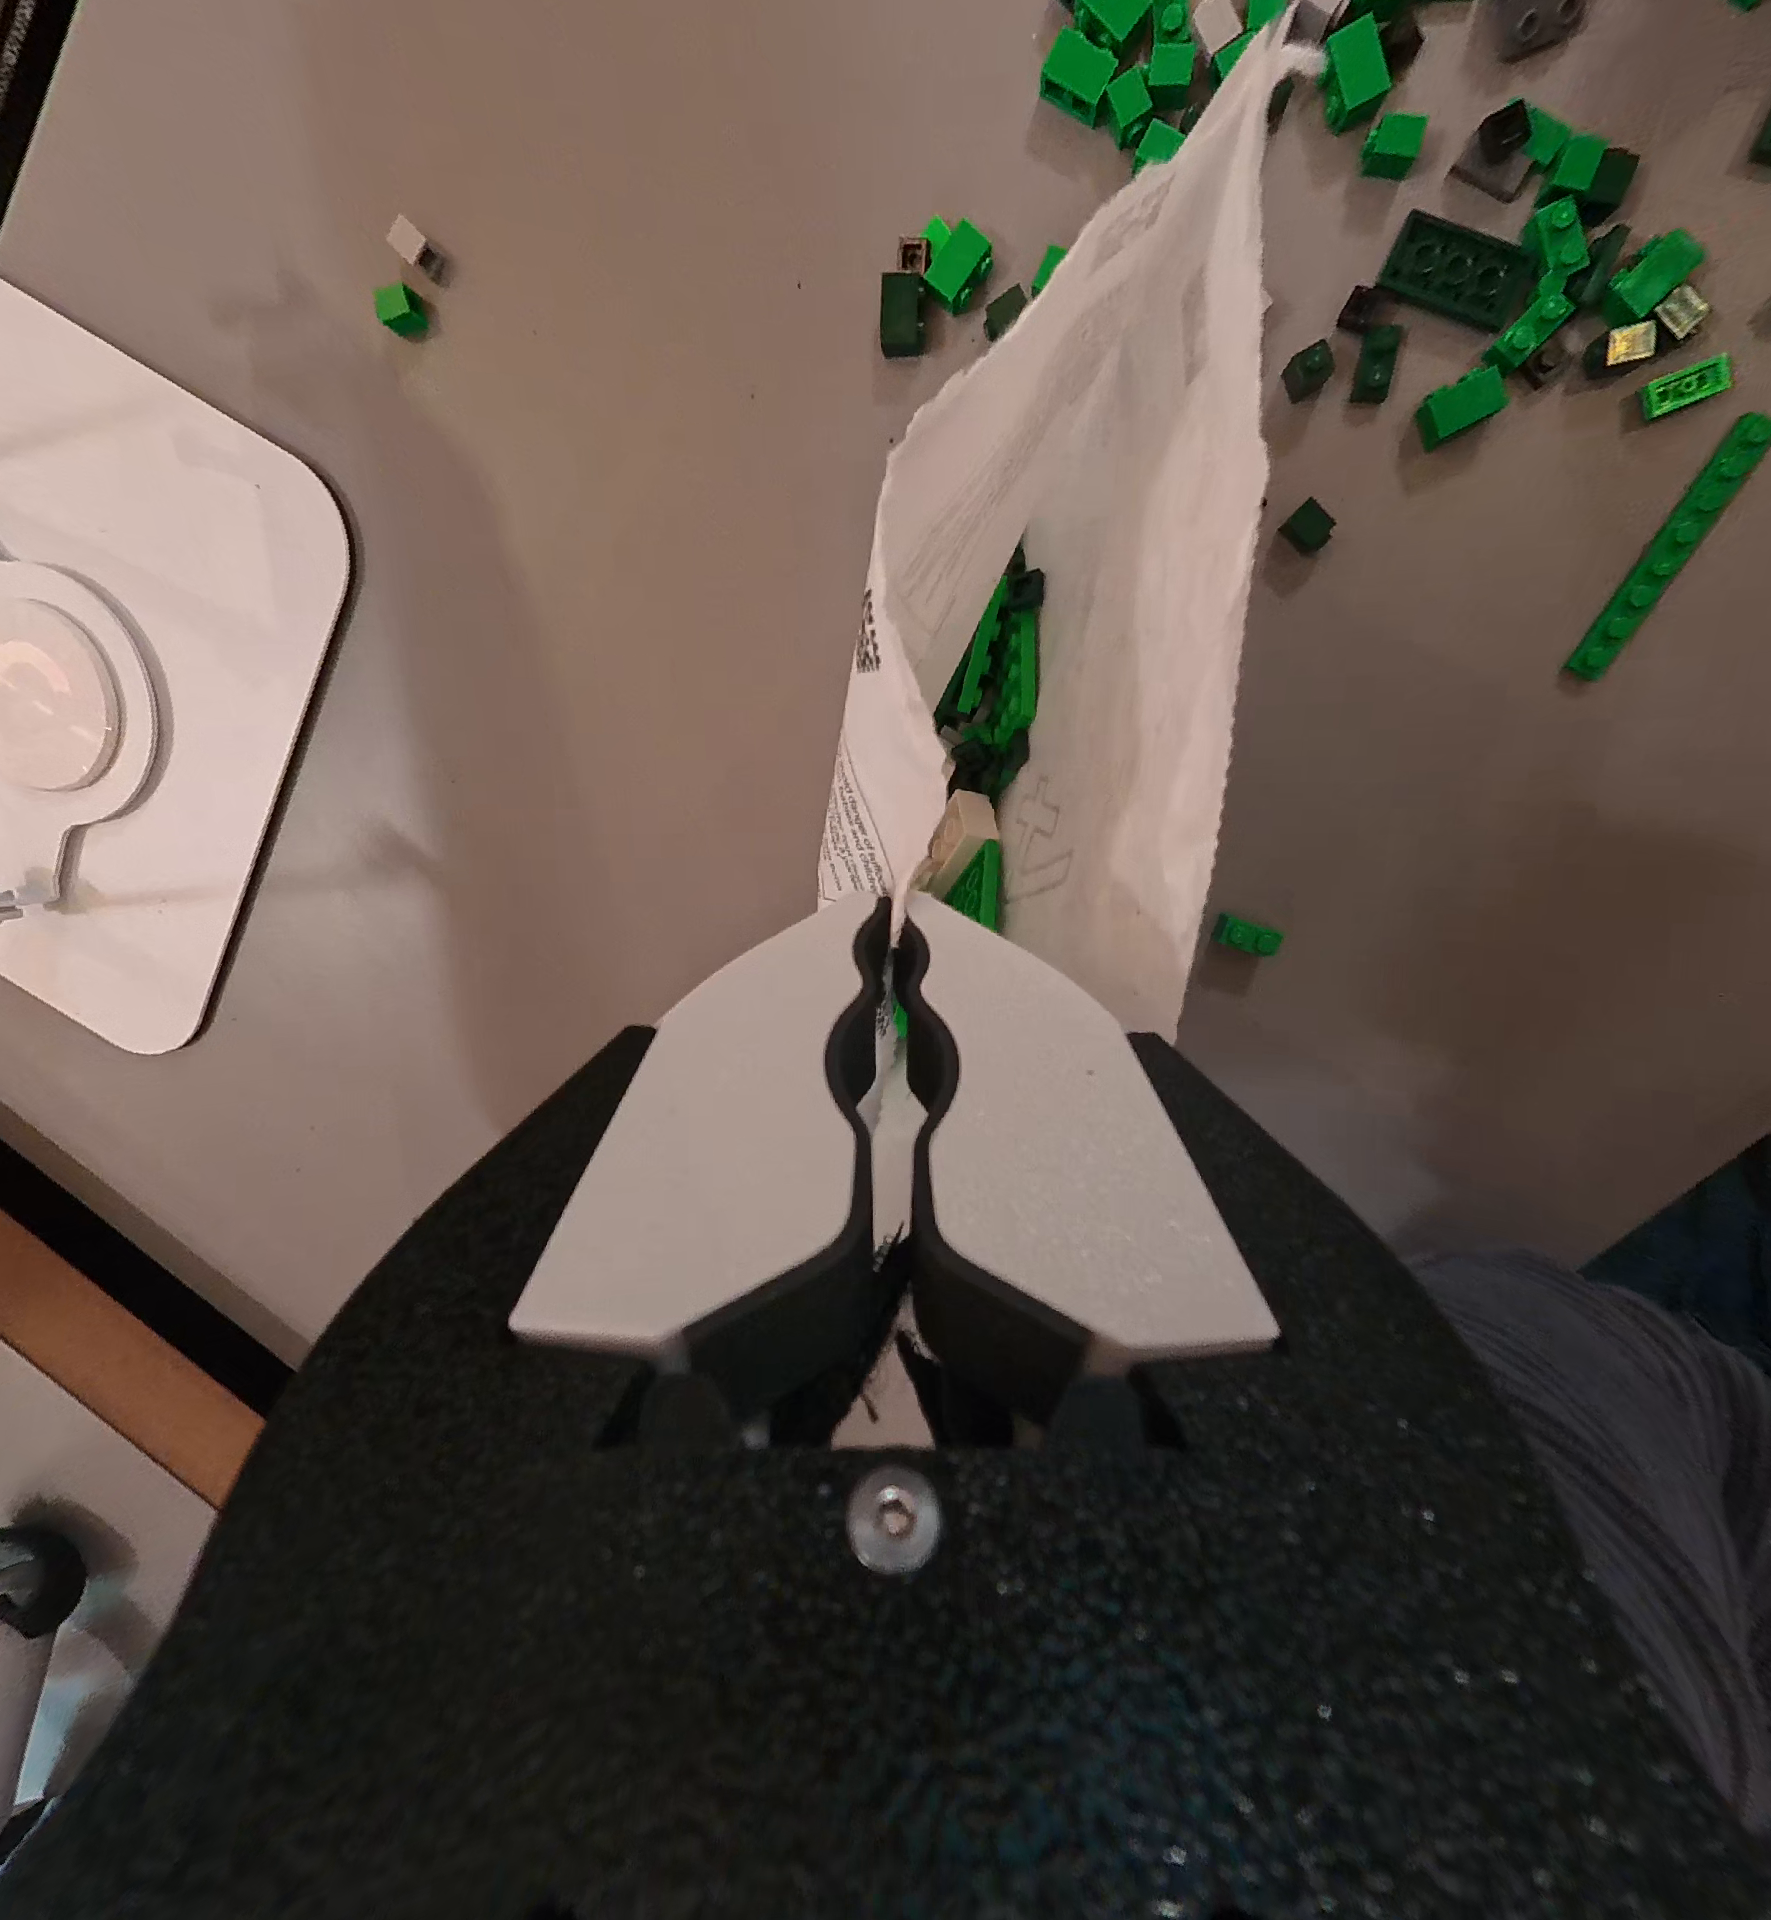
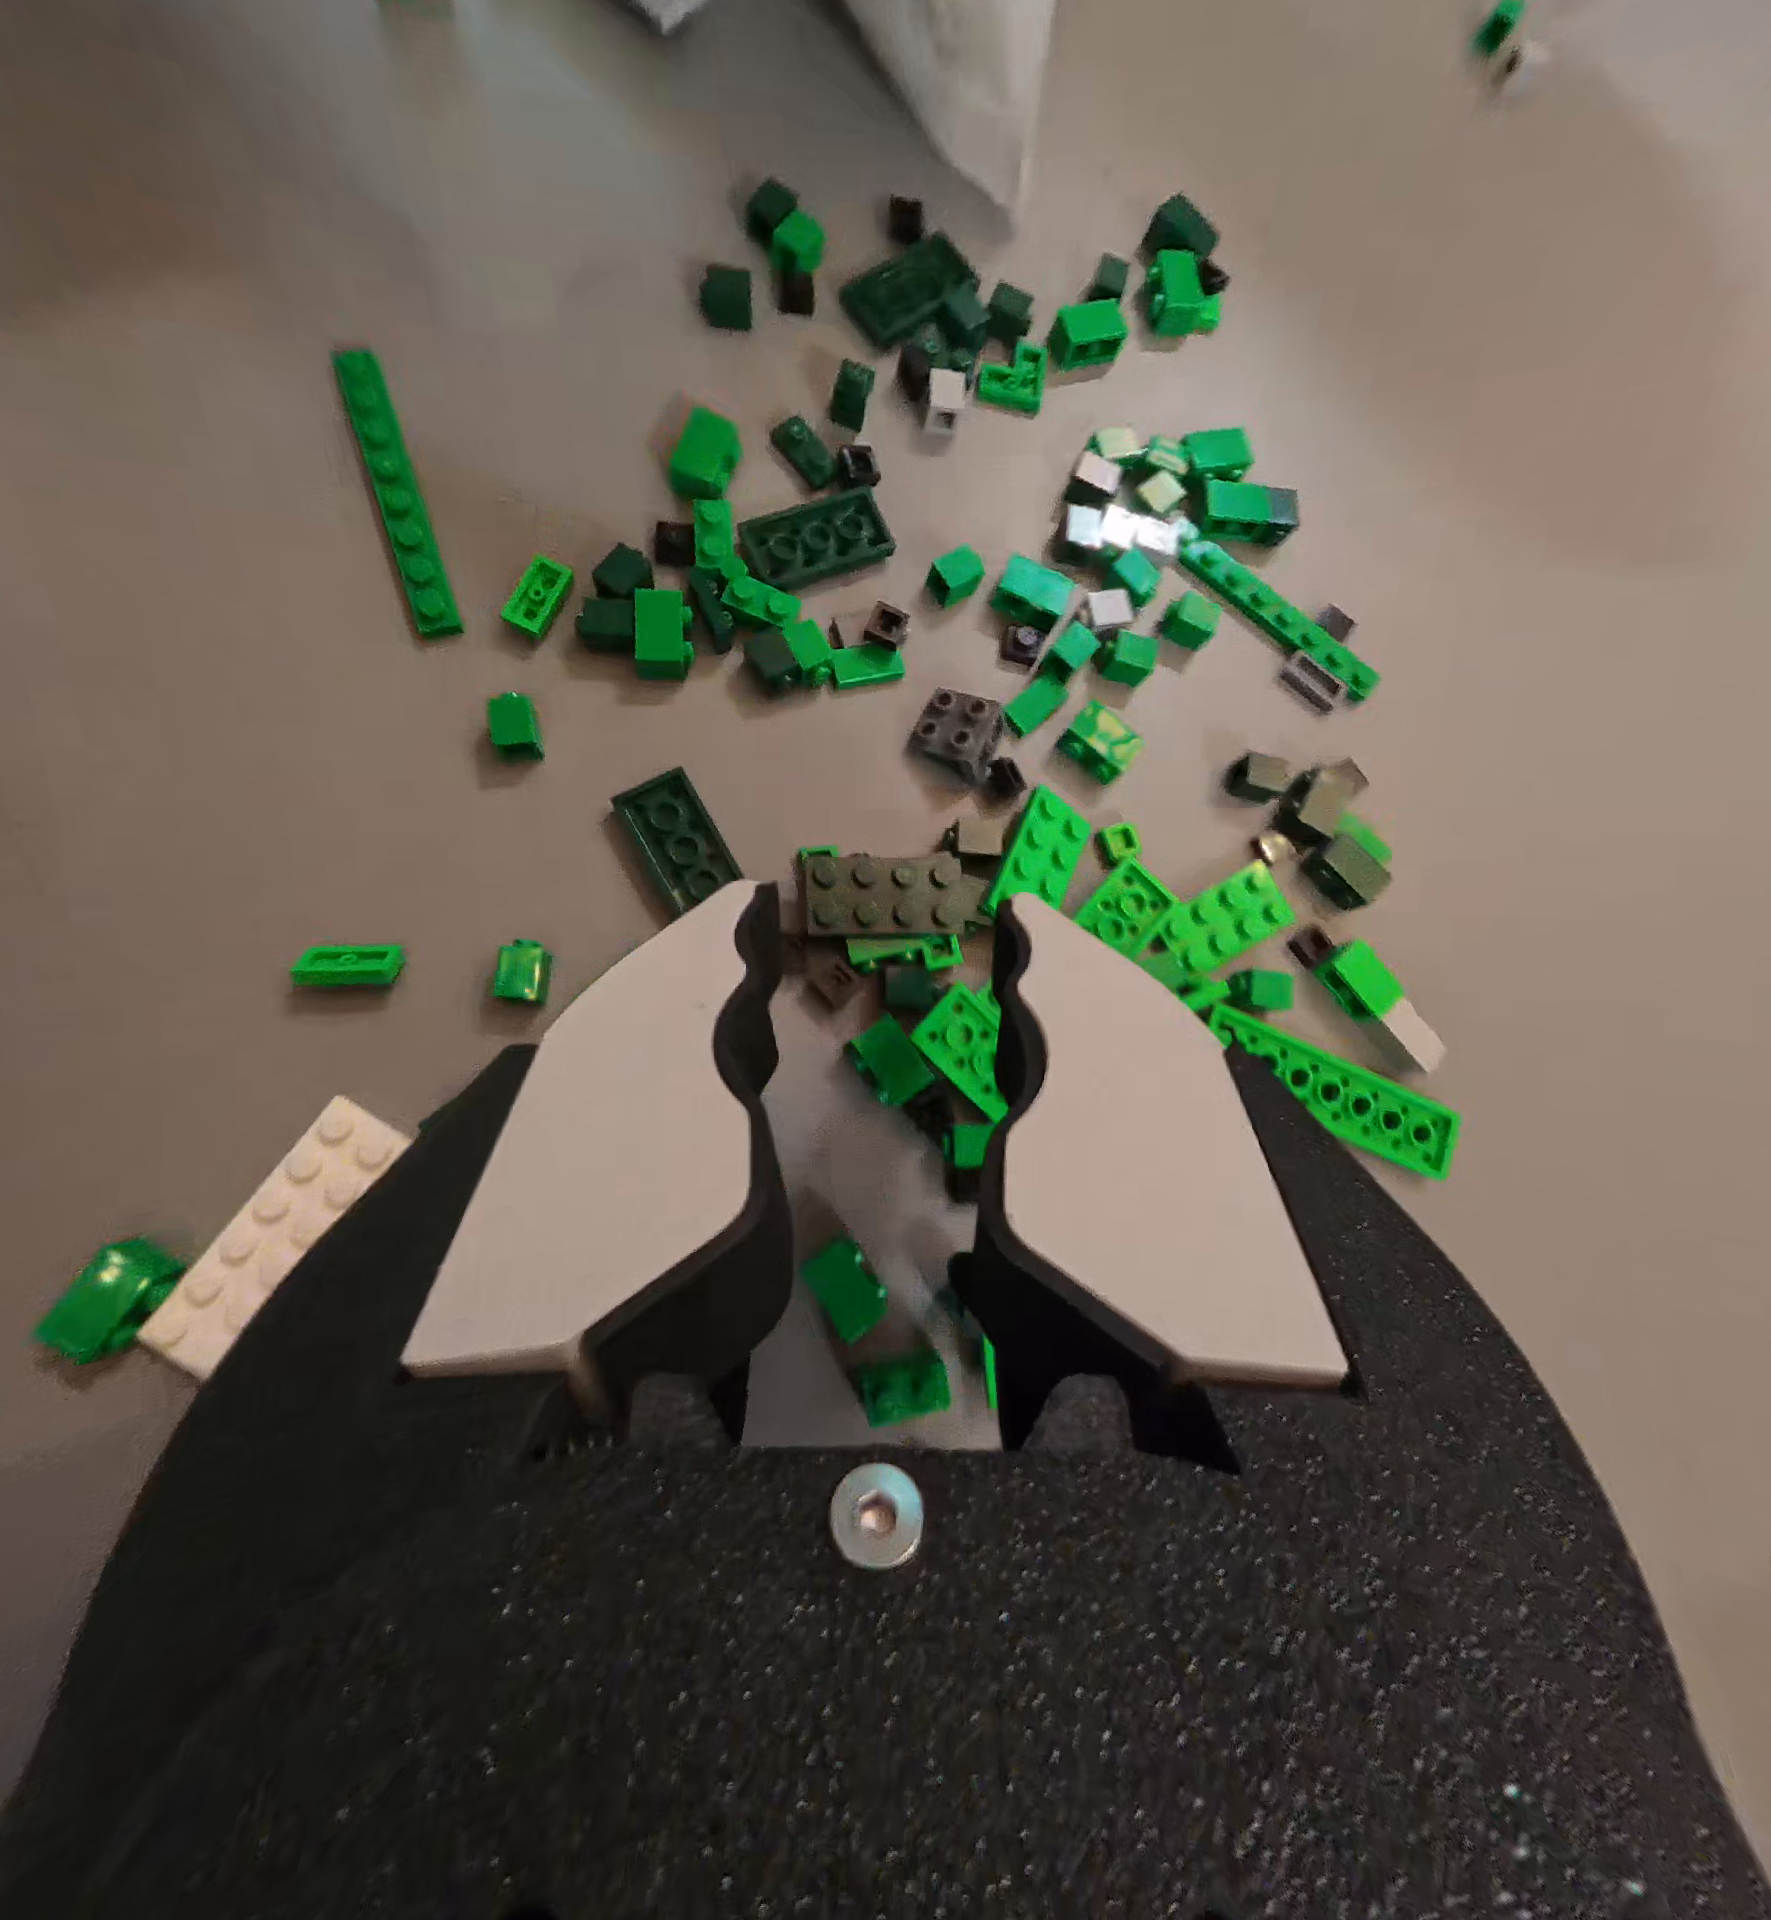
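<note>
My left gripper (image 1: 896, 914) is shut on the edge of a white paper bag (image 1: 1120, 582). The bag hangs open above the grey table, and several green bricks (image 1: 995, 665) and a tan piece (image 1: 964, 826) sit inside its mouth. My right gripper (image 2: 886, 904) is open and empty, low over a heap of green bricks. A dark grey 2x4 plate (image 2: 881, 891) lies just past its fingertips, and a bright green plate (image 2: 959, 1039) lies between its fingers. A corner of the bag shows at the top of the right wrist view (image 2: 964, 114).
Loose green, dark green and grey bricks are scattered over the table (image 2: 185, 520), including a long green plate (image 2: 398, 494) and a white plate (image 2: 278, 1236). A white square stand (image 1: 122, 644) sits at the left. The table edge (image 1: 102, 1216) and a person's clothing (image 1: 1639, 1455) are near. My right fingertips sit around 30 cm from my left ones.
</note>
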Available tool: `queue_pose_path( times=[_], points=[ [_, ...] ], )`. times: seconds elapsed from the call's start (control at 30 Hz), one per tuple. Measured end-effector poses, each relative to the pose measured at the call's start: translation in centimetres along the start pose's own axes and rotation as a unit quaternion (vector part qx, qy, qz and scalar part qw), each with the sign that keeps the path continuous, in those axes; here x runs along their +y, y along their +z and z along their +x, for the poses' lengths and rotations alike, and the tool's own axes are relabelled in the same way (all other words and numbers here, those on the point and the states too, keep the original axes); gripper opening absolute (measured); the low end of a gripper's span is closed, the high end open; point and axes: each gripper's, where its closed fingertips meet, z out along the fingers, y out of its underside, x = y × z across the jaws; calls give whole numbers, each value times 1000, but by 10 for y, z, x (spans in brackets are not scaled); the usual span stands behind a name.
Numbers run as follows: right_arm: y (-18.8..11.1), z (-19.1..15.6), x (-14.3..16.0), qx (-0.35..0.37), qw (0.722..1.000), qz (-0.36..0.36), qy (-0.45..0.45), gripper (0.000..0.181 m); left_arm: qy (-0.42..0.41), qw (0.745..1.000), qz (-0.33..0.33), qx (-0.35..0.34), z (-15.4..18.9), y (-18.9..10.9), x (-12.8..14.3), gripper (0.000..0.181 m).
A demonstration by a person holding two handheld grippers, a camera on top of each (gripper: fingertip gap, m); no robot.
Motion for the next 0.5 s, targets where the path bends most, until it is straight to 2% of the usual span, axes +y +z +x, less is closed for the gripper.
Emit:
queue_pose_path(
  times=[0.13,0.37,0.43,0.5],
  points=[
    [13,-1,8,-15,999,-44,5,40,1,1000,3,1,1,-1,0,0],
    [16,-1,7,-26,999,-44,-3,32,3,1000,11,5,1,-2,0,0],
    [12,1,-4,-16,999,-27,-11,32,5,1000,14,7,1,-3,0,0],
    [6,2,-31,5,999,12,-37,32,7,1000,18,7,1,-4,-1,0]
  ],
)
